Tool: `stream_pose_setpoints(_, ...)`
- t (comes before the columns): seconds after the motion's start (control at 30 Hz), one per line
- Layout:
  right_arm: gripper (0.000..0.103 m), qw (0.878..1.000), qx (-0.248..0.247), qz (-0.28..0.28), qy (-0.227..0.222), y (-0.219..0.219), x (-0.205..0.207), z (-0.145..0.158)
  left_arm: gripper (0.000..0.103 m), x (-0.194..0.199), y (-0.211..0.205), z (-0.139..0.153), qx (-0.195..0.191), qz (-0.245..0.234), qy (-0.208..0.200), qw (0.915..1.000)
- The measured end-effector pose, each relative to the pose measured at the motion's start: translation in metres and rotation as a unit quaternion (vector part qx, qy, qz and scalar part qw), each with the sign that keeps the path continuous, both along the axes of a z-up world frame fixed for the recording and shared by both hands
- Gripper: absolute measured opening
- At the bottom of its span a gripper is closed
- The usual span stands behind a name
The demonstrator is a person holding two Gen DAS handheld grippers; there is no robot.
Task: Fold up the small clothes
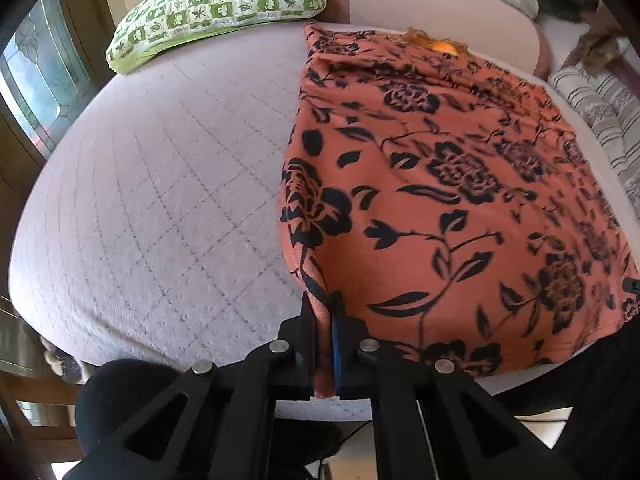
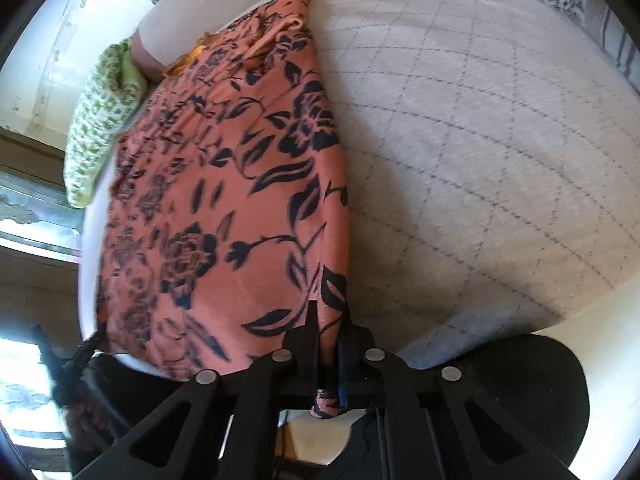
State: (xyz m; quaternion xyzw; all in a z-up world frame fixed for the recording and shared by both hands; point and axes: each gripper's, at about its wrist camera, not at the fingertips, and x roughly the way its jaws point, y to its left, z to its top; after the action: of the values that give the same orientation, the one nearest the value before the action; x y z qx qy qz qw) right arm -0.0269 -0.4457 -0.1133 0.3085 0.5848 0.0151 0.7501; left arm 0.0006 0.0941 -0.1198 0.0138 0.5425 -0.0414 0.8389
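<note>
Pinching the near corners of the orange floral garment, you have both tools clamped on fabric: your left gripper holds the near left corner, your right gripper the near right one. Cloth bunches out behind each pair of fingers. The garment lies spread on the quilted bed, a green patterned pillow beyond it.

I see a pale lilac quilted bed cover with a stitched diamond grid. A green-and-white patterned pillow lies at its far edge, a grey striped cushion sits well apart from it, and a glazed window stands beyond.
</note>
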Motion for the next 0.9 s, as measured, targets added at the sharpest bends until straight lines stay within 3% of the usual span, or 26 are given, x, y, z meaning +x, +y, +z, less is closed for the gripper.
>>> stream_pose_setpoints(0.1,0.006,0.997,0.061,-0.022,-0.046,-0.014,-0.002,0.024,0.005,0.003,0.023,0.022,-0.103,0.034,-0.009,0.9940)
stream_pose_setpoints(0.17,0.006,0.995,0.082,-0.029,-0.059,-0.025,0.002,0.029,0.005,0.009,0.027,0.026,-0.090,0.044,-0.012,0.9949)
stream_pose_setpoints(0.23,0.006,0.996,0.081,-0.029,-0.034,-0.029,0.009,0.010,0.005,0.022,0.026,0.006,-0.070,0.042,0.036,0.9960)
stream_pose_setpoints(0.3,0.006,0.993,0.113,-0.035,-0.017,-0.032,0.016,-0.006,0.005,0.038,0.026,-0.005,-0.064,0.034,0.072,0.9947)
stream_pose_setpoints(0.43,0.006,0.986,0.144,-0.024,-0.076,-0.045,0.058,0.030,0.005,0.094,0.024,0.054,-0.107,0.011,0.012,0.9941)
stream_pose_setpoints(0.53,0.006,0.978,0.134,-0.009,-0.161,-0.063,0.128,0.091,0.006,0.164,0.019,0.104,-0.151,0.012,-0.052,0.9871)
stream_pose_setpoints(0.6,0.006,0.970,0.121,-0.029,-0.211,-0.082,0.177,0.119,0.016,0.217,0.016,0.118,-0.158,0.038,-0.097,0.9820)
stream_pose_setpoints(0.63,0.008,0.966,0.112,-0.049,-0.226,-0.091,0.199,0.122,0.029,0.242,0.014,0.115,-0.156,0.052,-0.115,0.9796)
stream_pose_setpoints(0.67,0.021,0.964,0.109,-0.060,-0.237,-0.100,0.224,0.116,0.067,0.266,0.011,0.107,-0.145,0.064,-0.122,0.9797)
stream_pose_setpoints(0.7,0.036,0.965,0.106,-0.059,-0.233,-0.103,0.243,0.106,0.085,0.296,0.009,0.090,-0.123,0.087,-0.123,0.9809)
stream_pose_setpoints(0.73,0.081,0.971,0.087,-0.067,-0.211,-0.106,0.262,0.088,0.085,0.309,0.008,0.074,-0.106,0.095,-0.122,0.9822)
stream_pose_setpoints(0.77,0.091,0.977,0.050,-0.085,-0.190,-0.106,0.269,0.075,0.085,0.319,0.011,0.062,-0.092,0.101,-0.111,0.9843)
stream_pose_setpoints(0.8,0.091,0.980,0.009,-0.099,-0.175,-0.106,0.271,0.061,0.084,0.328,0.016,0.040,-0.064,0.123,-0.074,0.9875)
stream_pose_setpoints(0.83,0.091,0.982,-0.001,-0.097,-0.162,-0.104,0.268,0.046,0.084,0.324,0.020,0.032,-0.062,0.129,-0.061,0.9879)
stream_pose_setpoints(0.9,0.091,0.985,-0.007,-0.088,-0.151,-0.100,0.253,0.030,0.084,0.303,0.034,0.023,-0.082,0.126,-0.079,0.9855)
